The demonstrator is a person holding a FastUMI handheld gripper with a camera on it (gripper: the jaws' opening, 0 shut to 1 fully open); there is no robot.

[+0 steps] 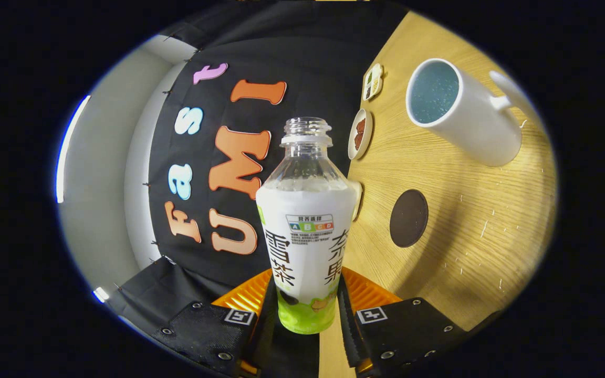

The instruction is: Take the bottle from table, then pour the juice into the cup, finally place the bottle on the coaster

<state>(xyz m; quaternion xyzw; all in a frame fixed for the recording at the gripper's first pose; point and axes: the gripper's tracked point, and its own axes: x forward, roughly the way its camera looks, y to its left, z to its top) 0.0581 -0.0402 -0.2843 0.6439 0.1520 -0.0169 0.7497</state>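
Both fingers [345, 307] tight on tilted bottle [306, 231]

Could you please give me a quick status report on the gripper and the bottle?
Gripper shut on bottle, uncapped, tilted. Cup and coaster beyond. Path clear.

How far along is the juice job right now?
Done: the bottle is off the table, clamped between the gripper's two fingers, cap off. In hand: the whole view is rolled sideways, with the bottle's mouth turned toward the wall, not toward the cup, so pouring is either over or not begun; I can't tell which. Left: setting the bottle on the dark round coaster, which sits bare.
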